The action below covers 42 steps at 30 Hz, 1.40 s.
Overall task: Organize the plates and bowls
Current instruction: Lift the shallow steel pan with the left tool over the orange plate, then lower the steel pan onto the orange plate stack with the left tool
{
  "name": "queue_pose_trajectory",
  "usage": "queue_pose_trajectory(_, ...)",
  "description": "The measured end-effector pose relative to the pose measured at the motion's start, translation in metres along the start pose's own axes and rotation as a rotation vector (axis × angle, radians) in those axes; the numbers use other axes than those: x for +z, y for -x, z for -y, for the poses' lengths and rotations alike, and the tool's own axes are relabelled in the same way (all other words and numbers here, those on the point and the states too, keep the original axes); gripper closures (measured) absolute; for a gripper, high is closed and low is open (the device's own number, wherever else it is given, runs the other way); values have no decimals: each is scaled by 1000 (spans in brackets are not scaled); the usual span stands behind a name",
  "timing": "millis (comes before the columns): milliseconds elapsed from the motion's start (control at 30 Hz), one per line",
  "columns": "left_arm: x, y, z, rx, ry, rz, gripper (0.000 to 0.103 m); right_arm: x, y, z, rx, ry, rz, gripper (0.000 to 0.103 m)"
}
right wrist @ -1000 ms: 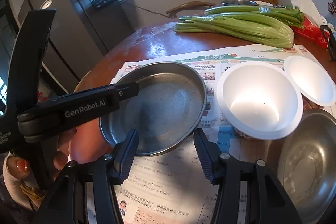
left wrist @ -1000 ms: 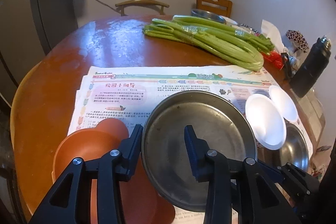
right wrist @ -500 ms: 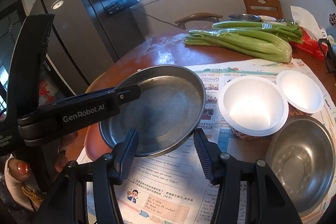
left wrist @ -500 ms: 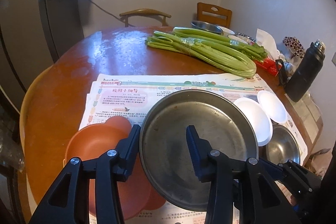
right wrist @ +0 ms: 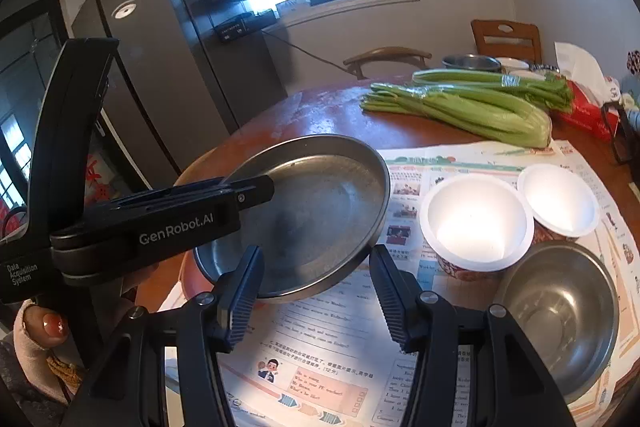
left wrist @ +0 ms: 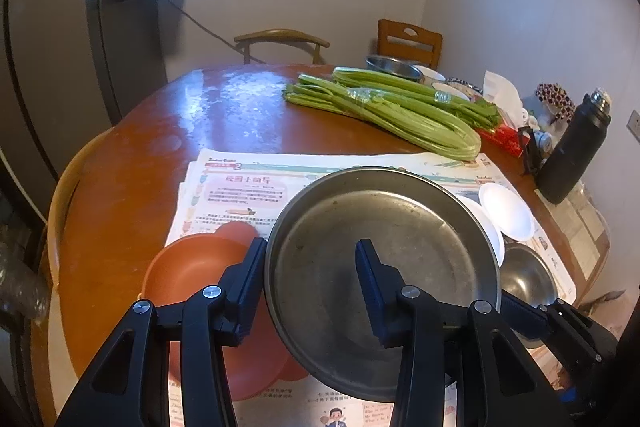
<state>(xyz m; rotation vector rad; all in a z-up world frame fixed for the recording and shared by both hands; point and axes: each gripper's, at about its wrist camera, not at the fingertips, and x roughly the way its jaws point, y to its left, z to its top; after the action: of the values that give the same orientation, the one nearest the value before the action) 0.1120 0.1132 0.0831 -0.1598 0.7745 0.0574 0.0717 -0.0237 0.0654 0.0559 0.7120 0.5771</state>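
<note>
Both tongs pinch the steel plate's (left wrist: 380,259) rim, left tongs (left wrist: 310,281) and right tongs (right wrist: 316,287) alike, holding it tilted above the newspaper-covered surface (left wrist: 140,179).

"GenRobot.AI" and "Data Acquisition System" stand on the left gripper (right wrist: 256,195) at nine o'clock — the newspaper (left wrist: 256,183) header shows "2".

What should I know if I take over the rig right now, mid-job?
Left gripper: fingers, just eased slightly, clamp the steel plate's left rim.
Right gripper: shut on its near rim.
The plate is held above the orange plate.
Two white bowls and the steel bowl sit unstacked on the newspaper.
Nothing looks stacked yet. Likely next: set the plate down, then nest the bowls.
</note>
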Motion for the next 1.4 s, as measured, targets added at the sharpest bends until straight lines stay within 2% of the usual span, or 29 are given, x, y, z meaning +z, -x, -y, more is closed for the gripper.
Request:
queue_pose_trajectory(300, -1, 22, -13, 23, 10, 34, 57, 4, 6, -21, 24, 42, 14, 48)
queue_pose_trajectory(833, 0, 33, -35, 46, 54, 45, 56, 21, 5, -40, 69, 86, 50, 48)
queue_pose_trajectory(1067, -15, 19, -57, 65, 93, 19, 57, 18, -14, -49, 75, 114, 19, 48)
queue_pose_trajectory(1400, -40, -4, -88, 72, 150, -26, 56, -2, -61, -62, 76, 143, -110, 48)
